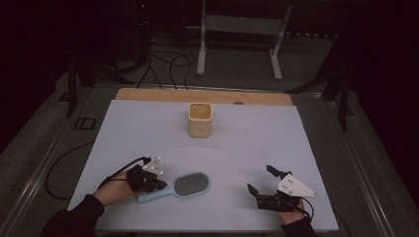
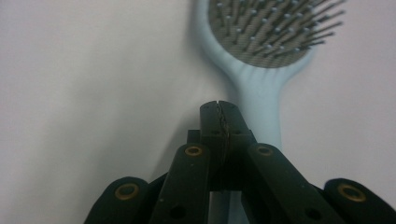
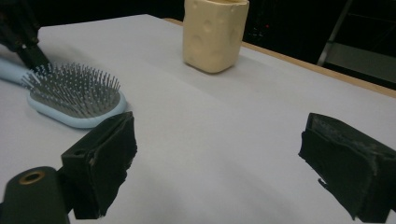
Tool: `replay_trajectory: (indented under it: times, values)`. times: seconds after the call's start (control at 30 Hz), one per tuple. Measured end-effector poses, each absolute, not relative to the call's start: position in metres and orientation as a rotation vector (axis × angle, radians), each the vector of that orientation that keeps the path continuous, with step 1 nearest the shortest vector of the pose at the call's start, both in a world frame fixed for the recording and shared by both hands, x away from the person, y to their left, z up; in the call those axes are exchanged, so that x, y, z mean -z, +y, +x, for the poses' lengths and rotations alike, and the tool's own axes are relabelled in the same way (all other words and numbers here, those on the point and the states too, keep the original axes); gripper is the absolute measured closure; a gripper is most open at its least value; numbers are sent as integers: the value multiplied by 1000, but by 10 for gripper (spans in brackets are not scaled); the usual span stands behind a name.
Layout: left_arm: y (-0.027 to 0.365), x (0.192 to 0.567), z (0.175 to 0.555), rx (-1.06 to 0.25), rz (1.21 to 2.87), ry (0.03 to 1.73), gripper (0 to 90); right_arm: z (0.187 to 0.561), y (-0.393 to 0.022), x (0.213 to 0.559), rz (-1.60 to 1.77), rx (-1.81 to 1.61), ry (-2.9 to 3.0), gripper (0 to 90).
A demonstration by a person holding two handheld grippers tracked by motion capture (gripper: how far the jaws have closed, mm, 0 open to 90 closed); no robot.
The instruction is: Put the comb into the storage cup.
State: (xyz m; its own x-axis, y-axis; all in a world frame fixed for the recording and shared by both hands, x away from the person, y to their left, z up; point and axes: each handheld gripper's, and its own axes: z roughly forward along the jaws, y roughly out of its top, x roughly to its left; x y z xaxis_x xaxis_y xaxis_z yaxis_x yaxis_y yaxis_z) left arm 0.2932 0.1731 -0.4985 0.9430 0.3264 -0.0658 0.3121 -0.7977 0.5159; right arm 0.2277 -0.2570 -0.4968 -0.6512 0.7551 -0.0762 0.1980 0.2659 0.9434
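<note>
A light blue hairbrush [image 1: 185, 186] lies bristles up on the white sheet near the front left. In the left gripper view its handle [image 2: 261, 100] runs under and just right of my jaws. My left gripper [image 1: 157, 183] [image 2: 219, 106] is shut, jaws pressed flat together with nothing between them, right at the brush handle. My right gripper [image 1: 259, 181] [image 3: 219, 154] rests near the front right, open wide and empty. It looks across the sheet at the brush head [image 3: 74, 95] and a cream cup [image 3: 215, 35].
The cream square cup [image 1: 200, 120] stands upright at the middle back of the white sheet [image 1: 148, 133]. A wooden strip [image 1: 148, 94] edges the far side. Cables and a white metal stand [image 1: 202, 39] lie on the dark floor beyond.
</note>
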Motion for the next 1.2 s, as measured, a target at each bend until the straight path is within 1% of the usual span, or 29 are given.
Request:
replay_trajectory:
  times: [0.1, 0.43, 0.6, 0.87, 0.93, 1.2]
  values:
    - [172, 499, 285, -43, 2555, 443, 899, 228, -258, 497, 855, -1384, 2015, 100]
    - [166, 499, 271, 8, 2542, 435, 898, 228, -256, 497, 855, -1378, 2022, 100]
    - [164, 496, 269, -8, 2546, 449, 898, 228, -256, 498, 855, -1377, 2024, 100]
    - [170, 495, 271, -28, 2536, 526, 898, 228, -257, 497, 854, -1377, 2018, 100]
    - [174, 493, 271, -40, 2521, 581, 897, 228, -257, 497, 858, -1379, 2017, 100]
    - [180, 474, 266, -62, 2506, 663, 898, 228, -256, 497, 852, -1375, 2018, 100]
